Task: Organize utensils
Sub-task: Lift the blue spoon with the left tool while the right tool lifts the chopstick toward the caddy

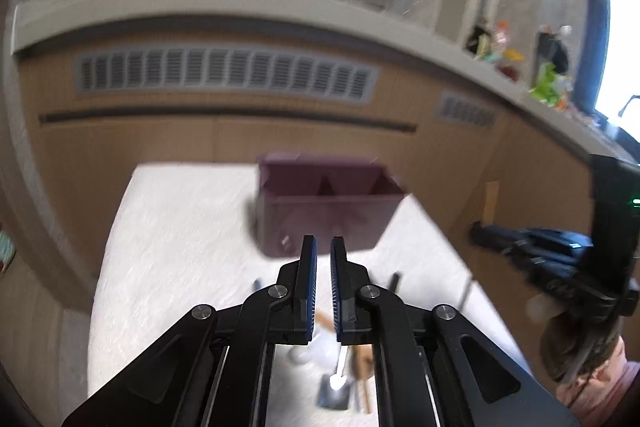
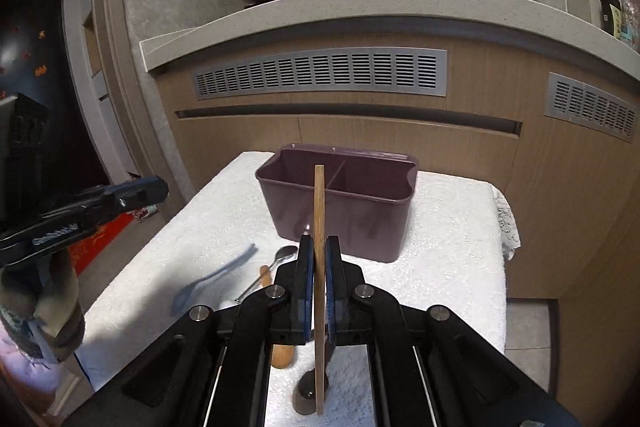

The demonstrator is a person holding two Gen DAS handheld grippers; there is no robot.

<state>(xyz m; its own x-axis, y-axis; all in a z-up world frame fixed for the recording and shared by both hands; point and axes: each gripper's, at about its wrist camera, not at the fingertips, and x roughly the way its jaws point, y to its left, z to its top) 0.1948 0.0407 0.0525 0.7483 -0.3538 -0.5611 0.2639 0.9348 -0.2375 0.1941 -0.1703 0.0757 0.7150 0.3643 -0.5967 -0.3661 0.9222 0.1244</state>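
A purple two-compartment holder point(image 2: 340, 203) stands on the white-clothed table point(image 2: 440, 247); it also shows blurred in the left wrist view point(image 1: 324, 215). My right gripper point(image 2: 319, 255) is shut on a flat wooden utensil point(image 2: 319, 195), held upright in front of the holder. My left gripper point(image 1: 323, 255) is nearly shut with a narrow gap and holds nothing, above the table. On the cloth lie a blue plastic spoon point(image 2: 216, 277), a metal spoon point(image 2: 276, 263) and a wooden-handled utensil point(image 2: 282, 351). Several utensils point(image 1: 340, 379) lie under the left gripper.
A wooden cabinet point(image 2: 400, 139) with grey vents stands behind the table, under a counter point(image 2: 360, 3) with a pan and jars. The other gripper shows at the left of the right wrist view point(image 2: 80, 215) and at the right of the left wrist view point(image 1: 560, 259).
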